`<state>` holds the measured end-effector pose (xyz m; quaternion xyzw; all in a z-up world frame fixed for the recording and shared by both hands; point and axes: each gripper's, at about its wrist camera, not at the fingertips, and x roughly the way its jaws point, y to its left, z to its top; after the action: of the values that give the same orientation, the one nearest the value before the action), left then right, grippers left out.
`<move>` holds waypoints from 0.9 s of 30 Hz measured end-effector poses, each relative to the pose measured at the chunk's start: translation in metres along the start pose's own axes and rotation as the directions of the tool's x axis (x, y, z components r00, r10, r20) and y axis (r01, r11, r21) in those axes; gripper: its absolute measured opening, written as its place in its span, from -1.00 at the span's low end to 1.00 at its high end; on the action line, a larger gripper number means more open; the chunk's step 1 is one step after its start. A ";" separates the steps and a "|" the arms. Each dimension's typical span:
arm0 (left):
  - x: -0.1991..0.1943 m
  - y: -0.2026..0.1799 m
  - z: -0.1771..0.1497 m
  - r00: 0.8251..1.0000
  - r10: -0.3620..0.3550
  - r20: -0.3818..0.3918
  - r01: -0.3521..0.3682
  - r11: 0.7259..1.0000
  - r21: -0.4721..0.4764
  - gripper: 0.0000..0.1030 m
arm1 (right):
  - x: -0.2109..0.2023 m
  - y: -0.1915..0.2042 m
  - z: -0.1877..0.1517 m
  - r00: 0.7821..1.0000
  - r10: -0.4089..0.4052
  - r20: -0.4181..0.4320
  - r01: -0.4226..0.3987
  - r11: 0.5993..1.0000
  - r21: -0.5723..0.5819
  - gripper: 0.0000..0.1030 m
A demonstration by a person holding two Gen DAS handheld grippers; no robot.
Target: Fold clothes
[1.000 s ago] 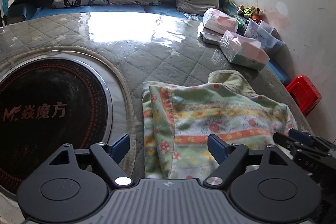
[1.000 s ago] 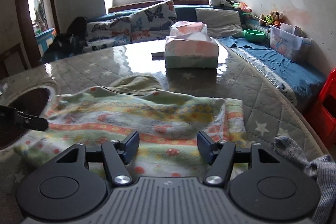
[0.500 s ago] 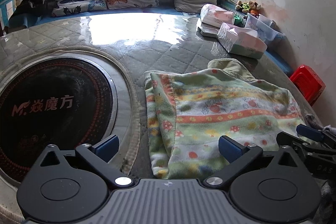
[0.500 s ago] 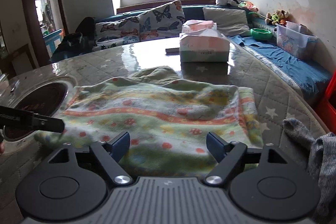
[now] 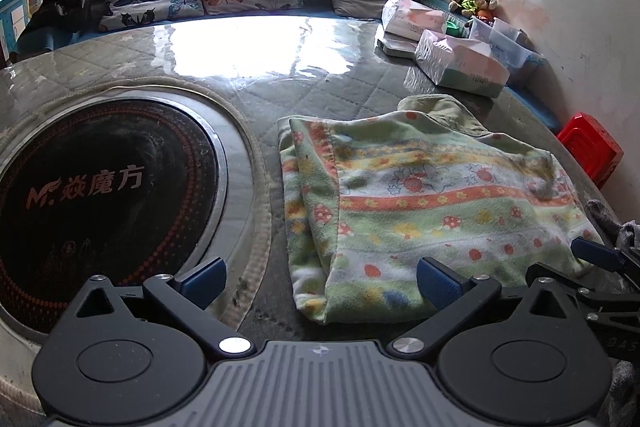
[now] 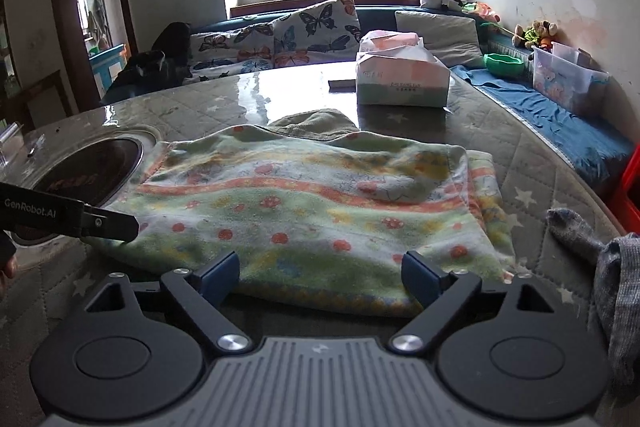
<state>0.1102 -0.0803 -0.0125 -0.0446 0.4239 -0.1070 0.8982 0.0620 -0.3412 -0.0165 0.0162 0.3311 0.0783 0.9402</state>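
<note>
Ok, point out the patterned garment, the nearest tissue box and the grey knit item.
patterned garment [image 6: 304, 211], right wrist view, middle of its top layer
tissue box [image 6: 400, 83], right wrist view, front face
grey knit item [image 6: 576, 231], right wrist view, its tip on the table

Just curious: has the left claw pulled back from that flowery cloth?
Yes. The left claw has backed off toward the flowery cloth's near edge; more black cooktop shows.

Your left tool [image 5: 322, 277] and right tool [image 6: 320, 273] both hang low with fingers spread wide, gripping nothing, side by side.
</note>
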 end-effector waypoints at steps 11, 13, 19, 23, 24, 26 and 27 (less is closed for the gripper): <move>-0.011 -0.004 -0.008 1.000 -0.003 0.006 0.002 1.000 0.021 1.00 | -0.010 0.002 -0.010 1.000 -0.013 0.002 0.013 1.000 0.015 0.90; -0.013 -0.005 -0.010 1.000 -0.001 0.006 0.000 1.000 0.028 1.00 | -0.012 0.003 -0.011 1.000 -0.016 0.003 0.016 1.000 0.014 0.93; -0.019 -0.007 -0.017 1.000 -0.011 0.003 0.010 0.999 0.042 1.00 | -0.016 0.006 -0.015 0.999 -0.036 0.003 0.036 0.999 0.009 1.00; -0.022 -0.009 -0.020 1.000 -0.006 0.007 0.006 0.998 0.058 1.00 | -0.019 0.006 -0.018 0.999 -0.044 0.002 0.044 0.999 0.015 1.00; -0.023 -0.009 -0.021 1.000 -0.006 0.006 0.005 0.998 0.061 1.00 | -0.020 0.006 -0.019 0.999 -0.043 0.002 0.043 0.999 0.017 1.00; -0.024 -0.010 -0.023 1.000 -0.009 0.000 0.009 0.998 0.067 1.00 | -0.020 0.006 -0.020 0.999 -0.043 0.000 0.043 0.999 0.018 1.00; -0.025 -0.010 -0.024 1.000 -0.011 0.000 0.011 0.998 0.068 1.00 | -0.021 0.007 -0.021 0.999 -0.043 0.000 0.043 0.999 0.018 1.00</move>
<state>0.0746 -0.0845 -0.0074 -0.0163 0.4198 -0.1264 0.8986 0.0317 -0.3382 -0.0194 0.0175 0.3318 0.0549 0.9416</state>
